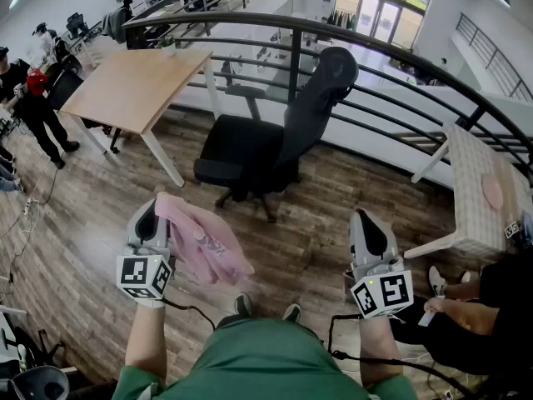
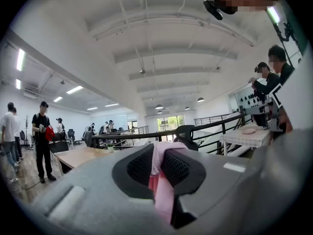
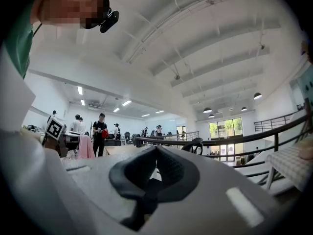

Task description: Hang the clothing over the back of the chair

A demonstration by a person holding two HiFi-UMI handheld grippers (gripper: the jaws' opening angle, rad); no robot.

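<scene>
A black office chair (image 1: 275, 132) stands ahead on the wooden floor, its tall back toward the railing. My left gripper (image 1: 156, 205) is shut on a pink garment (image 1: 204, 244), which drapes to the right of its jaws. In the left gripper view the pink cloth (image 2: 164, 180) is pinched between the black pads (image 2: 139, 168), and the chair's back (image 2: 188, 133) shows beyond them. My right gripper (image 1: 364, 219) hangs at the lower right with nothing in it. In the right gripper view its pads (image 3: 171, 168) meet at the tip, the chair (image 3: 195, 145) lies ahead, and the garment (image 3: 86, 148) shows at the left.
A wooden desk (image 1: 137, 86) stands left of the chair. A curved black railing (image 1: 400, 61) runs behind it. At the right is a small checked table (image 1: 475, 182) with a seated person (image 1: 483, 307) beside it. People stand at the far left (image 1: 37, 107).
</scene>
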